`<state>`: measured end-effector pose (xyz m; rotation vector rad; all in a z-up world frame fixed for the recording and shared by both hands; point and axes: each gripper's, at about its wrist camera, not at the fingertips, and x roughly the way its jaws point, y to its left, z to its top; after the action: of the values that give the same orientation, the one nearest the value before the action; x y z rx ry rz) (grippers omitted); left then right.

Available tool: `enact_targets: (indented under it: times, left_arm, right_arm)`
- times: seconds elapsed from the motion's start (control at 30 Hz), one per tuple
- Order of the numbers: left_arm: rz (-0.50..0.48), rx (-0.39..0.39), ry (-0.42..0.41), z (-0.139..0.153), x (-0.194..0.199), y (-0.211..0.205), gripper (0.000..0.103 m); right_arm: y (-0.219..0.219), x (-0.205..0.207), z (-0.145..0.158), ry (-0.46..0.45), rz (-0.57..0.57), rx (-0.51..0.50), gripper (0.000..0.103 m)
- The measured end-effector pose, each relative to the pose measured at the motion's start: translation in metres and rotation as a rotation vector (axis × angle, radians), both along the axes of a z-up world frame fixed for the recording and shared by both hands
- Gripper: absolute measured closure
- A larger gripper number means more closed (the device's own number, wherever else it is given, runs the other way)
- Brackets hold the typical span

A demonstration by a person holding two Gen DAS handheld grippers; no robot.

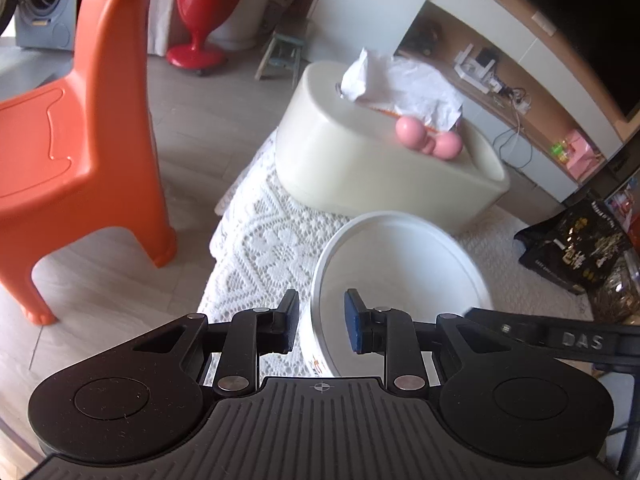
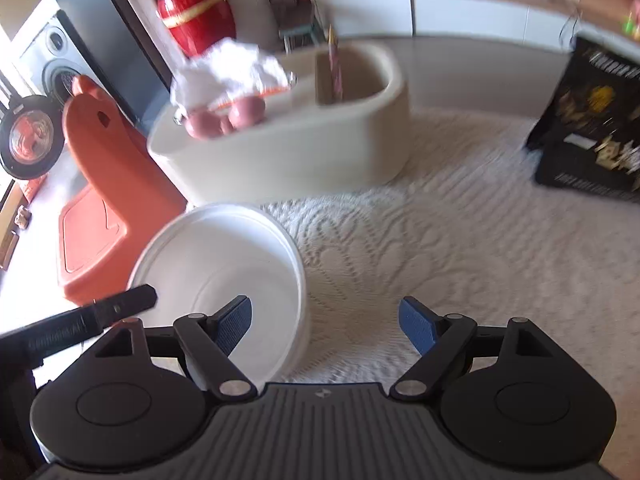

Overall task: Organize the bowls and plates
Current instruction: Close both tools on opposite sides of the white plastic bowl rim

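- Left wrist view: your left gripper (image 1: 321, 322) is straddling the near rim of the round white plastic bowl (image 1: 400, 276) on the white lace tablecloth (image 1: 260, 248), fingers narrowly parted; whether they are pinching it, you cannot tell. Next, probably close firmly.
- Right wrist view: your right gripper (image 2: 325, 326) is hanging wide open, holding nothing, beside the bowl (image 2: 224, 264). Motion blur is hiding detail.

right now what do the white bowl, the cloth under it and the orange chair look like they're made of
White bowl: smooth and matte with a thin, even rim; probably plastic or melamine, though ceramic is possible.
Cloth: white openwork lace with a floral pattern, likely cotton or synthetic.
Orange chair: one-piece moulded plastic, slightly glossy, with rounded edges.
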<state>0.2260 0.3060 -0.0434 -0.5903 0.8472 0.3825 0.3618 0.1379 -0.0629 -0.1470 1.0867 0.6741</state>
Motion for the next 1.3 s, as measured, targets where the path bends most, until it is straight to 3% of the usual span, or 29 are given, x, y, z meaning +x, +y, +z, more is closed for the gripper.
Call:
enact_targets:
  times: [0.07, 0.13, 0.27, 0.5, 0.77, 1.1, 1.3]
  left_arm:
    - [-0.008, -0.016, 0.019, -0.010, 0.006, -0.003, 0.076]
    - [-0.027, -0.066, 0.016, -0.020, 0.008, -0.007, 0.073]
    - [-0.046, -0.143, 0.042, -0.037, 0.009, -0.020, 0.078]
    - [-0.133, -0.169, 0.072, -0.043, 0.015, -0.051, 0.081]
    - [-0.158, -0.258, 0.074, -0.053, 0.016, -0.064, 0.080]
    - [-0.163, -0.229, 0.085, -0.050, 0.026, -0.066, 0.078]
    - [-0.166, -0.168, 0.080, -0.043, 0.028, -0.076, 0.081]
  right_arm:
    - [0.009, 0.002, -0.014, 0.016, 0.015, -0.025, 0.034]
    - [0.012, 0.004, -0.029, 0.064, 0.038, -0.044, 0.067]
    - [0.005, -0.002, -0.045, 0.081, 0.041, -0.079, 0.076]
    - [-0.024, -0.012, -0.029, 0.040, 0.012, -0.166, 0.078]
    - [-0.036, 0.002, -0.035, 0.085, -0.061, -0.169, 0.076]
    - [-0.032, 0.004, -0.047, 0.122, -0.060, -0.155, 0.067]
    - [-0.049, 0.003, -0.034, 0.143, -0.054, -0.100, 0.077]
